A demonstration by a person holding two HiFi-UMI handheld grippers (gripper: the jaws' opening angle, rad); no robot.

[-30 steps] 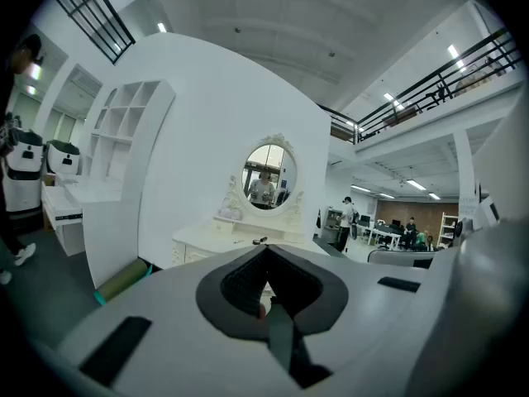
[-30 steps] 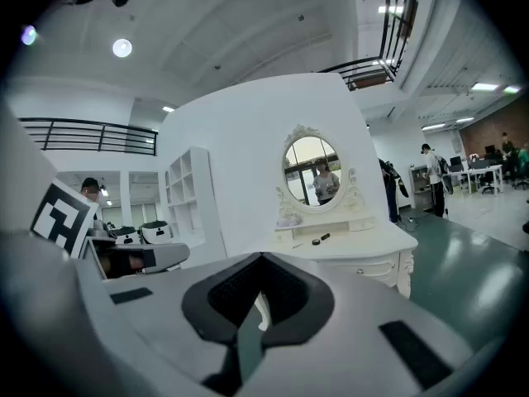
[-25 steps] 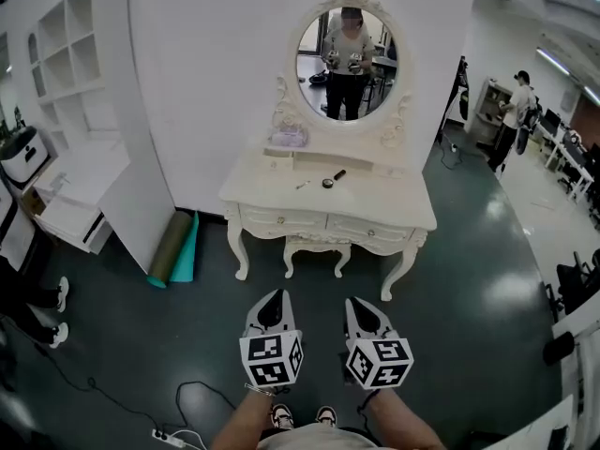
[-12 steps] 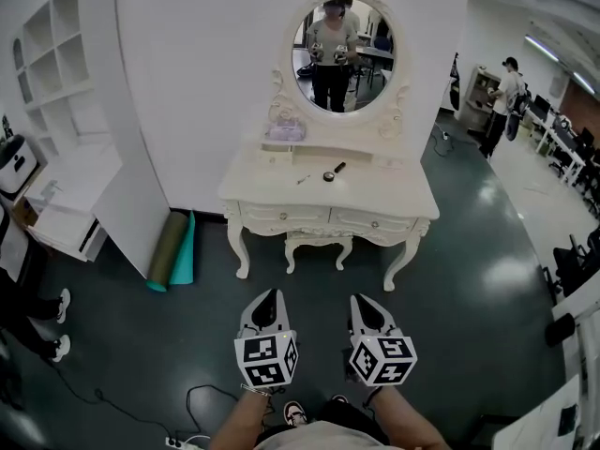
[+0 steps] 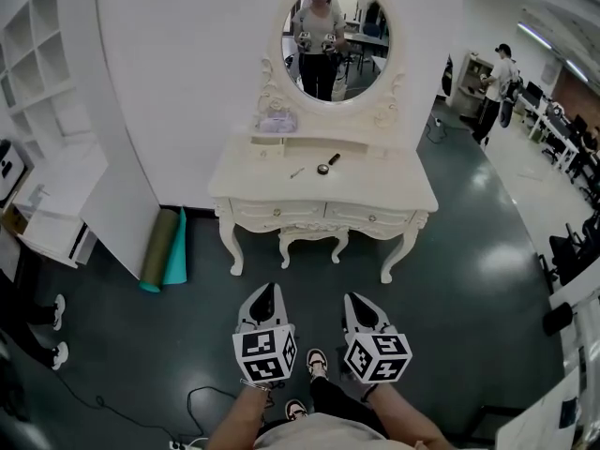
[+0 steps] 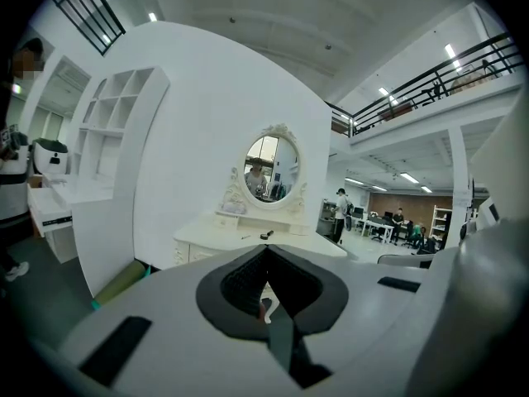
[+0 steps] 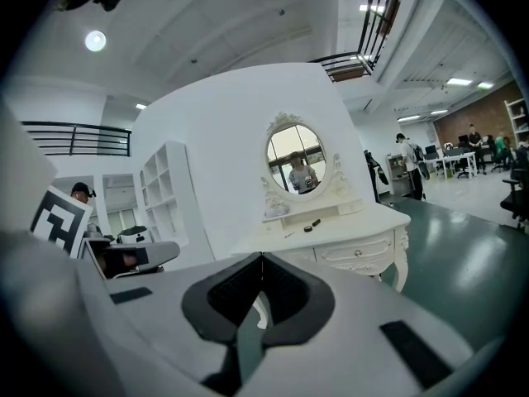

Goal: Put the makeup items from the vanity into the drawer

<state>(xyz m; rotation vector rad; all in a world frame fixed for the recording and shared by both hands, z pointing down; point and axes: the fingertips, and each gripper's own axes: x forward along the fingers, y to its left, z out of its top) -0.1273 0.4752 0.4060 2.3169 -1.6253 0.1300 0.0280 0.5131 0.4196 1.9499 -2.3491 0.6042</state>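
1. Cream vanity [image 5: 384, 190] on a dark green floor [image 5: 469, 289], makeup items [image 5: 326, 165] lying on its top.
2. Left gripper [image 5: 267, 291] and right gripper [image 5: 353, 300] hover closed and empty, well apart from it.
3. Only the head view shows the person's shoes [image 5: 316, 360].

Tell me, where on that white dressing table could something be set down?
The tabletop is bare along its front edge and at both ends. The only cluster sits mid-back: a thin stick, a round compact and a dark tube. A lilac pouch fills the left of the raised shelf.

Makeup items [image 5: 324, 166] lie mid-vanity [image 5: 375, 195], before the mirror [image 5: 330, 36] (a pouch [image 5: 277, 120] sits on the far shelf [image 5: 349, 145], left); rolled mats [image 5: 161, 248] lie on the floor [image 5: 469, 279], left.
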